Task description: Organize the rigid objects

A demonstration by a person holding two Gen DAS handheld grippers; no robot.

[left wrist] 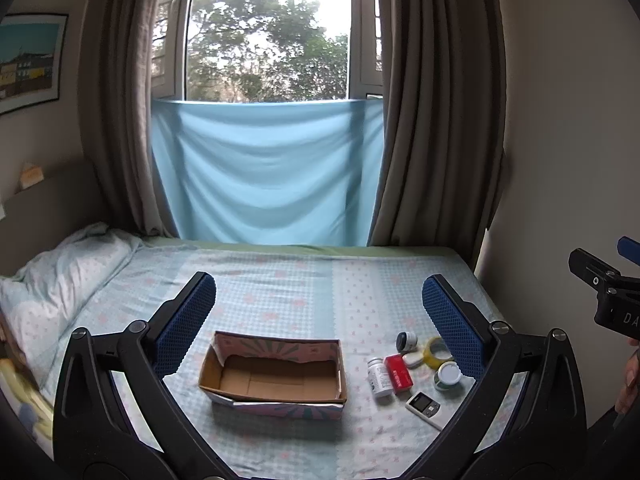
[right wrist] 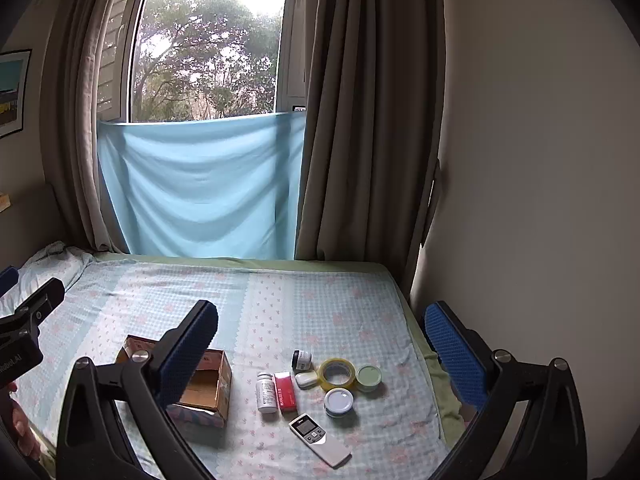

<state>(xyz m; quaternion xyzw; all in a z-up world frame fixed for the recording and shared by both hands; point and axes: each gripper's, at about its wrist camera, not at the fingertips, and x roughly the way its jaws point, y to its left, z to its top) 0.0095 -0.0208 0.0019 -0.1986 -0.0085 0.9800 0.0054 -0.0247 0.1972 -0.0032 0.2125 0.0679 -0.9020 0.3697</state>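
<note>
Cardboard box (left wrist: 276, 376) empty on bed (left wrist: 280, 280), left tongs (left wrist: 320, 316) spread, right tongs (right wrist: 320, 344) spread

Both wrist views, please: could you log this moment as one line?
left gripper: open, empty | right gripper: open, empty | box: empty | bottle, red pack, tape, remote: on bed

Right gripper (right wrist: 320, 336) gapes wide, holding nothing. Lower centre of the frame: box (right wrist: 212, 380) at left, then bottle (right wrist: 267, 393), tape (right wrist: 337, 374), remote (right wrist: 319, 439).
</note>
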